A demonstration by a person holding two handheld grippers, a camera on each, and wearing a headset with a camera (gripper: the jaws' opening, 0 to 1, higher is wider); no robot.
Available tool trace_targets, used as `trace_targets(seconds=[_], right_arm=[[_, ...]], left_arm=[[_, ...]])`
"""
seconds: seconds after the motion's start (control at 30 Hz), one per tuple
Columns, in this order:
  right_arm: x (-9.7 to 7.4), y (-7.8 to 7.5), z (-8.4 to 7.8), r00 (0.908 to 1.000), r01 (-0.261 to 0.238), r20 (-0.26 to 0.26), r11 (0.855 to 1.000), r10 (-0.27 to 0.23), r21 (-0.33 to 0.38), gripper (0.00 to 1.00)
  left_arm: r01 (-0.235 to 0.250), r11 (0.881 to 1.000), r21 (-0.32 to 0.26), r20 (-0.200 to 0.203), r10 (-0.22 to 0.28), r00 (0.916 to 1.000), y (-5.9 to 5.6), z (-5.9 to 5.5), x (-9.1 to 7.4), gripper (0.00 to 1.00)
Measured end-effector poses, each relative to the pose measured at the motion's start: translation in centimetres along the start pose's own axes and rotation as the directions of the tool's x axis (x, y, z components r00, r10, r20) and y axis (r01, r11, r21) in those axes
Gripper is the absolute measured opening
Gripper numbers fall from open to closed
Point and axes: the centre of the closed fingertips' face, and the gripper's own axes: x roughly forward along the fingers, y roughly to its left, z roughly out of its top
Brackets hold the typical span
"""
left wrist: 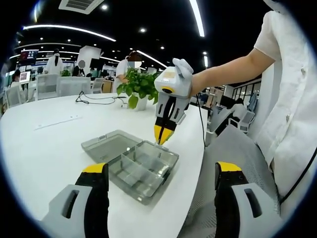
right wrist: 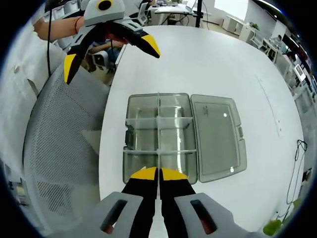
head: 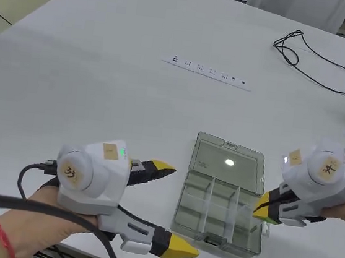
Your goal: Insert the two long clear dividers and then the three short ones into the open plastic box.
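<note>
Behind box [head: 209, 164]: power strip [head: 207, 71], cable [head: 305, 57]; left gripper [head: 184, 210] released, right gripper [head: 258, 210] clenched at rim.

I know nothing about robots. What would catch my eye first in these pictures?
Probably the two hand-held tools with yellow tips. The left gripper hangs wide open near the table's front edge, and the right gripper has its jaws closed at the right edge of the clear plastic box. That box lies open on the white table, its lid flat behind it, with clear dividers splitting it into compartments.
</note>
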Motion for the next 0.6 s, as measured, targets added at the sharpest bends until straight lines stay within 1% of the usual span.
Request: trace_targets(seconds=[0.13, 0.17, 0.3, 0.53, 0.6], right_arm=[[0.01, 0.01, -0.01, 0.9999, 0.004, 0.016, 1.0, -0.004, -0.016, 0.03], [0.08, 0.0, -0.05, 0.9998, 0.005, 0.018, 1.0, -0.005, -0.006, 0.03], [0.3, 0.05, -0.13, 0.9994, 0.012, 0.033, 1.0, -0.012, -0.002, 0.03], [0.73, 0.1, -0.25, 0.9984, 0.024, 0.052, 0.999, -0.022, -0.028, 0.03], [0.96, 0.03, -0.33, 0.9981, 0.027, 0.057, 0.999, -0.026, -0.024, 0.03]], left_arm=[[0.0, 1.0, -0.001, 0.0, 0.0, 1.0, -0.01, -0.03, 0.02, 0.9], [0.001, 1.0, -0.002, 0.001, -0.001, 1.0, -0.05, -0.01, 0.05, 0.9], [0.001, 1.0, -0.002, 0.0, -0.001, 1.0, -0.12, -0.03, 0.1, 0.9], [0.003, 1.0, -0.004, -0.001, -0.003, 1.0, -0.25, -0.08, 0.1, 0.9], [0.003, 1.0, -0.004, -0.002, -0.003, 1.0, -0.26, -0.08, 0.1, 0.9]])
